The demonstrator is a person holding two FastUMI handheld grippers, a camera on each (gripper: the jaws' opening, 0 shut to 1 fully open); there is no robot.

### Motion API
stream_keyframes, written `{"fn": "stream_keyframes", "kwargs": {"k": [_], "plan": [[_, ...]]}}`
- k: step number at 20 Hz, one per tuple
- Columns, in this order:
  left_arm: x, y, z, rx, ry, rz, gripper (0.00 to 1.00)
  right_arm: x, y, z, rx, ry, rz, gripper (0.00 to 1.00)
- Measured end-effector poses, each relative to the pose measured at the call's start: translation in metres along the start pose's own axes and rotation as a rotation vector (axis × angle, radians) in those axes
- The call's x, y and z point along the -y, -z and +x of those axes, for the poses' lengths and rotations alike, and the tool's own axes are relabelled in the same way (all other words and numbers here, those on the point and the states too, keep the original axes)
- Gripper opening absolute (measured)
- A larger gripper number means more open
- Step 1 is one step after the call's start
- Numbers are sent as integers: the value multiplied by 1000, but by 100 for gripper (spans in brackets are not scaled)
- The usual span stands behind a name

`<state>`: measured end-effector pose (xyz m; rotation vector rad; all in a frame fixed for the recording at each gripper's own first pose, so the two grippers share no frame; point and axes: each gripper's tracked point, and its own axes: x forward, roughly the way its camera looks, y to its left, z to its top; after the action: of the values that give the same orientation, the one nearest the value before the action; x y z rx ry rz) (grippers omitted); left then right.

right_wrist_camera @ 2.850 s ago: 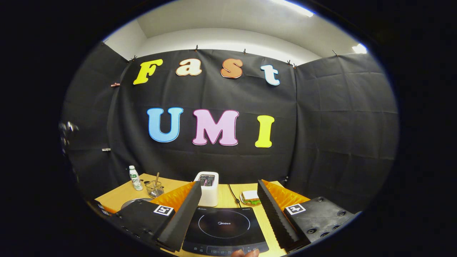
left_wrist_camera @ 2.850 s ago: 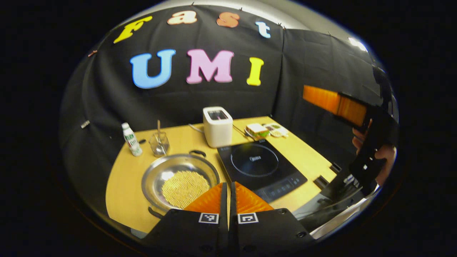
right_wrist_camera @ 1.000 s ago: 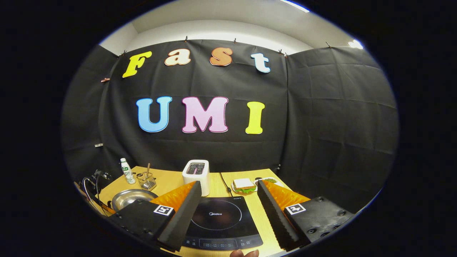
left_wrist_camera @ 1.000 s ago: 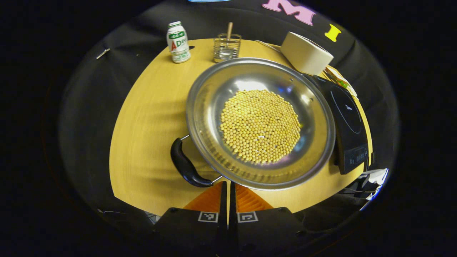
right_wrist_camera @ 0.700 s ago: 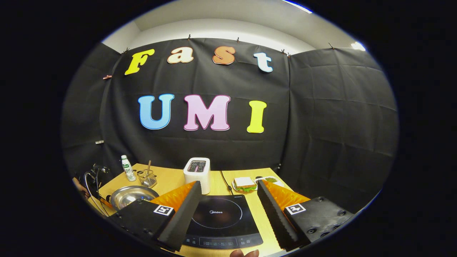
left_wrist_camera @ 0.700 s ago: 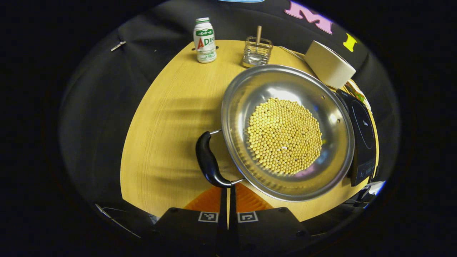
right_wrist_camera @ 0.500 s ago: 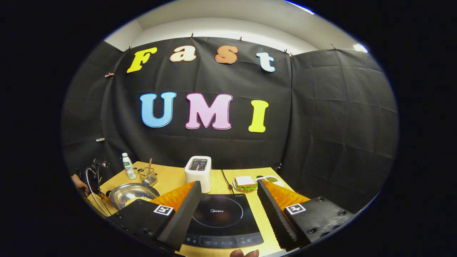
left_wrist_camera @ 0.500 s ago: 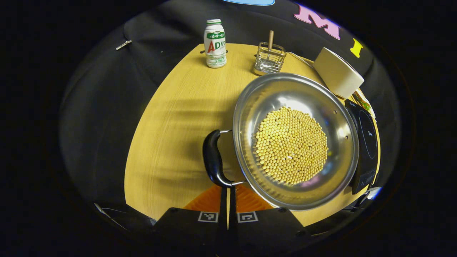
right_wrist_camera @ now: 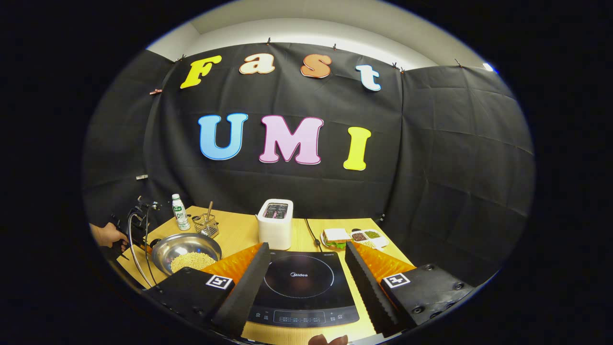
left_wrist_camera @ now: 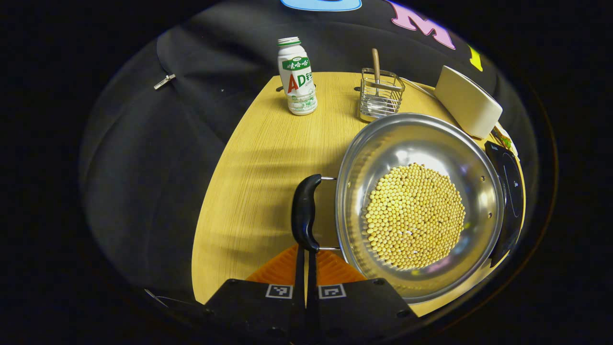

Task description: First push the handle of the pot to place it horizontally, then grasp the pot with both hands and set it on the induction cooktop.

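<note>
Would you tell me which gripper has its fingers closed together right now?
The left gripper, fingers together at the pot's black handle; the right gripper is spread wide.

in the right gripper view, the pot (right_wrist_camera: 187, 251) is set on the desk (right_wrist_camera: 237, 232) just left of the induction cooktop (right_wrist_camera: 301, 287). the toaster (right_wrist_camera: 274, 223) is placed behind the cooktop, and the bottle (right_wrist_camera: 179, 212) and wire basket (right_wrist_camera: 206, 225) are found behind the pot.

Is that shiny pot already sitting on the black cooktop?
No, the pot rests on the wooden table beside the induction cooktop, whose top is bare.
</note>
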<state>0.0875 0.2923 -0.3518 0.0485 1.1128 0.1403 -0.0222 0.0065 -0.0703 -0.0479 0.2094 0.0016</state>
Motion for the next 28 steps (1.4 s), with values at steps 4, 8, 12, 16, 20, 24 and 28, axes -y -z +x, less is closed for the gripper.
{"fn": "stream_keyframes", "kwargs": {"k": [4,8,12,16,20,24,28], "plan": [[-4,-2,-2,36,-13,-5,5,-16,10,4,-33,-35,-6,98],[-25,6,-27,106,-87,-21,5,-35,22,12,-88,-84,7,98],[-31,4,-47,190,-81,-63,6,-65,31,30,-134,-156,15,98],[-30,-11,-60,297,-54,-50,11,-105,56,61,-215,-226,48,98],[-9,-28,-73,419,74,-49,60,-148,85,92,-321,-282,90,99],[0,-38,-59,420,114,-36,99,-182,117,120,-419,-305,110,99],[3,-42,-30,358,112,-28,96,-207,154,137,-534,-312,121,99]]}}
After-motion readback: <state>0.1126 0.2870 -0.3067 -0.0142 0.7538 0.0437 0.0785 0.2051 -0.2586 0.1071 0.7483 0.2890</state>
